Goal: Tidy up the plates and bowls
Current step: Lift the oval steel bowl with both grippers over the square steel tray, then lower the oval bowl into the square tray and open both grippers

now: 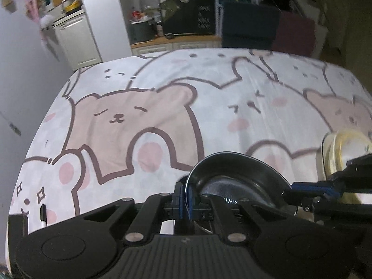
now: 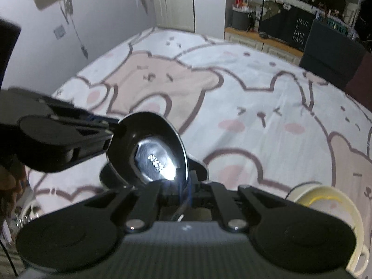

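A table under a bear-print cloth (image 1: pixel 162 116) carries a cream bowl (image 2: pixel 330 207) at its near edge.

I count one black plate (image 2: pixel 148 148) up off the cloth — two grippers on it, left gripper (image 1: pixel 185 200) and right gripper (image 2: pixel 184 193). Just one cream bowl (image 2: pixel 334 211) — one bear-print tablecloth (image 1: pixel 209 107) underneath.

A glossy black plate (image 2: pixel 148 148) throws back the light, a cream bowl (image 2: pixel 330 209) looks smooth and glazed, and the bear-print tablecloth (image 1: pixel 162 116) is soft matt cloth
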The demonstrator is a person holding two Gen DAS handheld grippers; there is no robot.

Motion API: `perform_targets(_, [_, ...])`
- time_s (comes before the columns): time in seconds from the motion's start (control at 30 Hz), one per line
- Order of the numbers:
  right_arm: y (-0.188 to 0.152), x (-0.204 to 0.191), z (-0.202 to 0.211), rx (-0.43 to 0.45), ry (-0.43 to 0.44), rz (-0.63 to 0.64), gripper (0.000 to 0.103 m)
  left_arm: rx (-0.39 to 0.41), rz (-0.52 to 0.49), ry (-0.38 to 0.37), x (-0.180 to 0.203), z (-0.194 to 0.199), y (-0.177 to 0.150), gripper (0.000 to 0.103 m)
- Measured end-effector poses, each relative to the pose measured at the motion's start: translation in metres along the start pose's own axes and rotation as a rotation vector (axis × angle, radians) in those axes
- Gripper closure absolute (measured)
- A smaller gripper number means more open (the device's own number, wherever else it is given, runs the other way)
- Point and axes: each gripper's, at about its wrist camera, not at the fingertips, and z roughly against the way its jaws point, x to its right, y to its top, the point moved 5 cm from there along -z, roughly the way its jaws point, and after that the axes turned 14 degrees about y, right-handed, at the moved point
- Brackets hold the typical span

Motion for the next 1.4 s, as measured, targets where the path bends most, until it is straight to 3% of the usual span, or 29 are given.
perform_targets(0.47, [-0.014,-0.001,-0.028,-0.115,0.018,0.007,0.096,-0.045,-0.094,0.040,0.008,-0.020,-0.007,0.097])
perform_targets(0.5, [-0.015,-0.002,-0.029,-0.124,0.019,0.010,0.100,-0.043,-0.102,0.065,0.006,-0.022,-0.007,0.095])
perform_targets(0.57, [-0.019,-0.003,-0.033,-0.149,-0.002,0.028,0.103,-0.051,-0.082,0.046,0.003,-0.024,-0.006,0.096])
perform_targets(0.97, [-0.018,0.001,-0.033,-0.154,0.034,-0.002,0.103,-0.046,-0.144,0.037,0.020,-0.027,-0.004,0.096])
perform_targets(1.4, [-0.010,0.015,-0.017,-0.135,0.091,-0.072,0.099,-0.041,-0.090,-0.008,0.011,-0.021,-0.002,0.093])
